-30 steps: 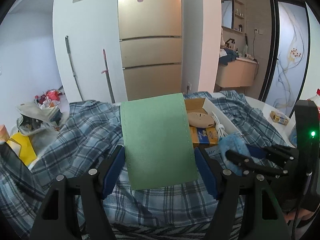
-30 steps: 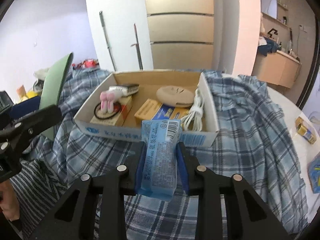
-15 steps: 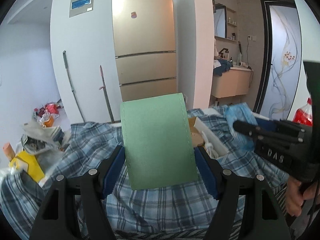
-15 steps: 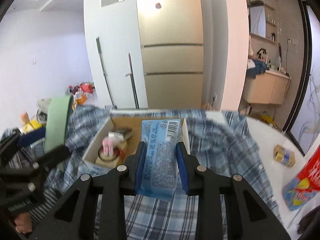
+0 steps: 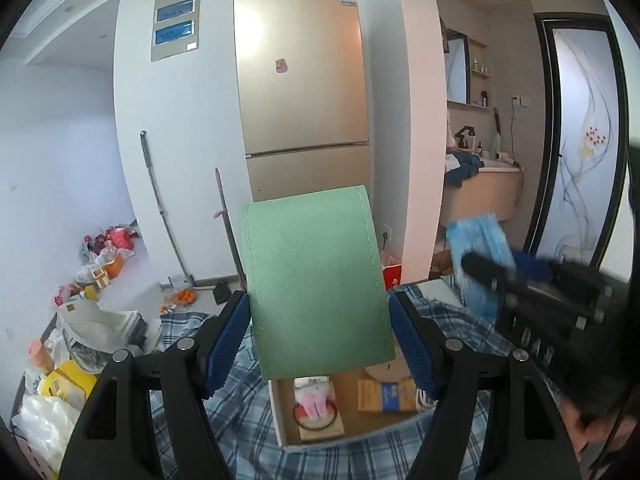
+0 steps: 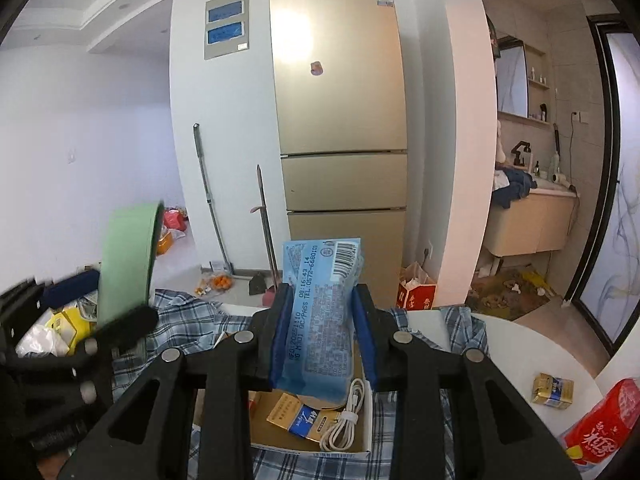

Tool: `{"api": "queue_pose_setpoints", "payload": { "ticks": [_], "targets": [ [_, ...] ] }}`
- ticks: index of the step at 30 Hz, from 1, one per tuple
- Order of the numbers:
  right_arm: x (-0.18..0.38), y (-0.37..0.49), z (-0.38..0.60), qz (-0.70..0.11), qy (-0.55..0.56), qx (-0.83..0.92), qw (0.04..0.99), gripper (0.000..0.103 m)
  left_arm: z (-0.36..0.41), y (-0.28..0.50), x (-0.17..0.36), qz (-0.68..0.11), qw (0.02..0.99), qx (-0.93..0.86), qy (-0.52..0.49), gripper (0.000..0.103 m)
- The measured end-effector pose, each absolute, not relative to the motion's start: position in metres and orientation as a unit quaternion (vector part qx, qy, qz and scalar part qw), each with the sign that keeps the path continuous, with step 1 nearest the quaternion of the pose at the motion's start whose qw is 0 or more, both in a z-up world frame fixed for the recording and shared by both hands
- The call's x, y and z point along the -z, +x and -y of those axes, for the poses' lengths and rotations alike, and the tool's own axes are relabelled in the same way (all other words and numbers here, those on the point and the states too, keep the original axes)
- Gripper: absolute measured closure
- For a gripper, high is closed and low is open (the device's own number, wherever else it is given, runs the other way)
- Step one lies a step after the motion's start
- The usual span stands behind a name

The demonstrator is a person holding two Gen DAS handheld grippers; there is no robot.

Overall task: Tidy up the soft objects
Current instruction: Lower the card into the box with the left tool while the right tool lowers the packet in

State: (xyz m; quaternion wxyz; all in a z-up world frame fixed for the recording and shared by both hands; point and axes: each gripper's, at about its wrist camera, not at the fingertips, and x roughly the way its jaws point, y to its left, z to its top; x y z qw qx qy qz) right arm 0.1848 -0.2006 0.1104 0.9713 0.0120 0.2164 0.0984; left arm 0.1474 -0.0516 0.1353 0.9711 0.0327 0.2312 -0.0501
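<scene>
My left gripper (image 5: 318,332) is shut on a folded green pad (image 5: 316,280) and holds it upright, high above the open cardboard box (image 5: 280,416). My right gripper (image 6: 322,340) is shut on a blue plastic packet (image 6: 320,312) with a barcode, also raised above the box (image 6: 362,450). The box lies on a blue plaid cloth (image 5: 240,432) and holds a yellow-blue pack (image 6: 298,416), a white cable (image 6: 344,424) and a pink item (image 5: 314,400). The right gripper with the packet (image 5: 478,256) shows at the right of the left wrist view. The green pad (image 6: 126,260) shows at the left of the right wrist view.
A gold fridge (image 6: 340,120) stands behind. A red snack bag (image 6: 600,428) and a small yellow pack (image 6: 552,390) lie on the white table (image 6: 508,344) at right. Clutter and bags (image 5: 80,340) sit at left. A mop handle (image 5: 160,208) leans on the wall.
Both grippers have risen and tilted up with their loads. The box has dropped from mid-frame to the bottom of both views, and the fridge and room fill the frames.
</scene>
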Motion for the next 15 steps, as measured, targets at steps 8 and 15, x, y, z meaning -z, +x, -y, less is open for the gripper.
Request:
{"api": "queue_pose_setpoints", "payload": {
  "ticks": [8, 15],
  "targets": [
    [-0.059, 0.213, 0.202, -0.271, 0.009, -0.109, 0.956, 0.074, 0.055, 0.186, -0.092, -0.291, 0.954, 0.056, 0.041, 0.030],
    [-0.020, 0.232, 0.192, -0.331, -0.013, -0.126, 0.935, 0.074, 0.058, 0.220, -0.047, -0.345, 0.935, 0.052, 0.058, 0.030]
  ]
}}
